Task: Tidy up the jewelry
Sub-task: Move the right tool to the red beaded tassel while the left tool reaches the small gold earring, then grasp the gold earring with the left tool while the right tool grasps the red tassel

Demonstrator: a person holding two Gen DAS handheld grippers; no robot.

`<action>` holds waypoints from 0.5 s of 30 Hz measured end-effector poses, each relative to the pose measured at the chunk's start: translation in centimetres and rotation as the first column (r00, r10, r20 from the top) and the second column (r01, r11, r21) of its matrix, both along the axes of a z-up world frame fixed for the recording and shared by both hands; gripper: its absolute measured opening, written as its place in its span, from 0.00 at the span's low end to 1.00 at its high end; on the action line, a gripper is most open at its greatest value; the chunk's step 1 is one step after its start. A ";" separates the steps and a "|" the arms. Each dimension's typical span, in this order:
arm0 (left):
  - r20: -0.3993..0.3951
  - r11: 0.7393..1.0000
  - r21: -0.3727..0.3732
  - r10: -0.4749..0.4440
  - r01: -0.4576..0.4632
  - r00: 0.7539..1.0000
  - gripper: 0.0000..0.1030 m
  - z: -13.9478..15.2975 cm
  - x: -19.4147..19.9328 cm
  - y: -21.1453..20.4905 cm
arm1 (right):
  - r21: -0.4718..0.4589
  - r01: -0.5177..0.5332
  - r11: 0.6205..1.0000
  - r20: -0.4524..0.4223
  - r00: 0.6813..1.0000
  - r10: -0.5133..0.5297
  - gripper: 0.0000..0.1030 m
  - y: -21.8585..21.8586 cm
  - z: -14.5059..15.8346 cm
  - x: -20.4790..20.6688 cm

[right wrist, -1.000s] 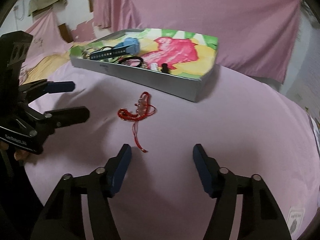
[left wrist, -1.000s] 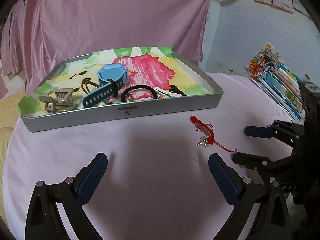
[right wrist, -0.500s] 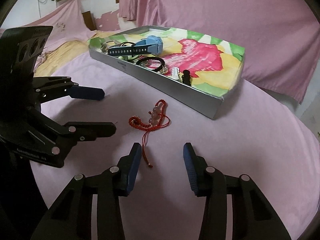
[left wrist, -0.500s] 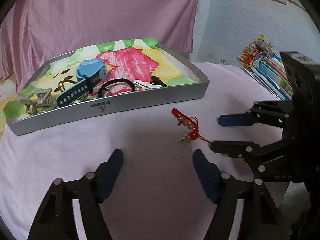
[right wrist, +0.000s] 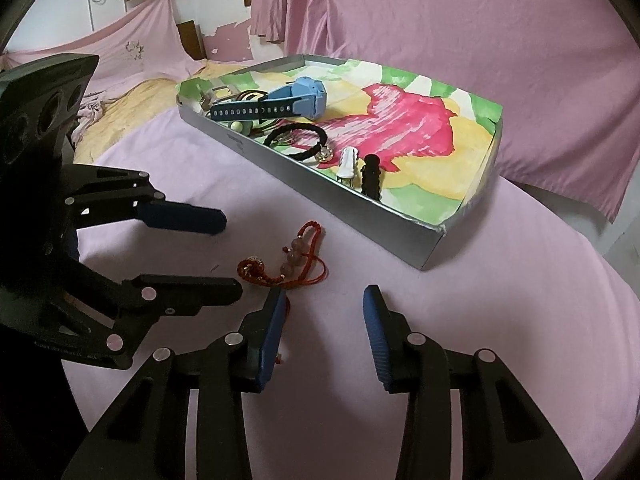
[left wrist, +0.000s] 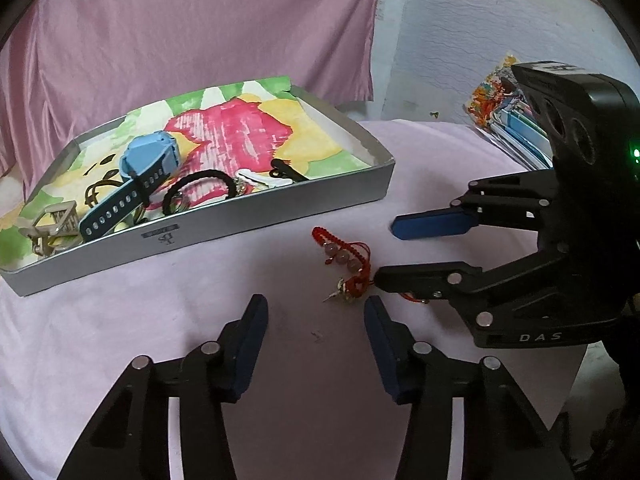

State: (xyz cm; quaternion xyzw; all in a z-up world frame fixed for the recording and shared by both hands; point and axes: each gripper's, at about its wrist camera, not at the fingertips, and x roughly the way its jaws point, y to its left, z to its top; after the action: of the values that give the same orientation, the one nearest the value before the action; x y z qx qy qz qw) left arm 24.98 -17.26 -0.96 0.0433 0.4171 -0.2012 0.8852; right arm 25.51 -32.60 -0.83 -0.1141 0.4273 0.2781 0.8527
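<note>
Red cord bracelet (left wrist: pixel 343 257) with three pale beads and a small metal charm lies loose on the pink-covered table (left wrist: pixel 120 344), just in front of the near long wall of the silver tray (left wrist: pixel 240 216), toward that wall's right end as the left wrist view has it. It is the one piece outside the tray. Inside, on a flowered paper liner, sit a blue watch (left wrist: pixel 148 160), a black hair tie (left wrist: pixel 200 190), a beige claw clip (left wrist: pixel 52 224) and two small clips, white and black, all crowded along the near wall. Left gripper (left wrist: pixel 316 312): jaws partly open and closing, nothing between the pads; the charm end lies just ahead of its right fingertip. Right gripper (right wrist: pixel 325 308): narrower gap, also closing, empty; its left fingertip sits over the trailing cord tail, contact possible but the angle is too shallow to confirm. Both tools angle down at the bracelet from opposite sides, likely so that one can pin or gather the slack cord while the other pinches it. Judged step: approach to grasp, tray transfer not yet begun.
</note>
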 end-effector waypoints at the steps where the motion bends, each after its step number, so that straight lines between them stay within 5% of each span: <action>1: -0.003 1.000 -0.003 -0.002 0.002 1.000 0.42 0.0 0.1 0.0 | 0.001 0.001 1.000 0.001 1.000 -0.001 0.35 0.0 0.0 0.0; 15: -0.043 0.999 -0.038 0.012 -0.014 0.999 0.08 0.1 1.1 -0.2 | 0.018 0.051 0.999 -0.002 0.999 -0.051 0.32 0.5 -0.1 0.6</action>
State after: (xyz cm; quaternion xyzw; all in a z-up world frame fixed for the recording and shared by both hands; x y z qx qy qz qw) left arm 26.06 -17.47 -0.91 0.0193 0.4324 -0.2043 0.8781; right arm 26.09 -32.08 -0.94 -0.0951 0.4281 0.2602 0.8602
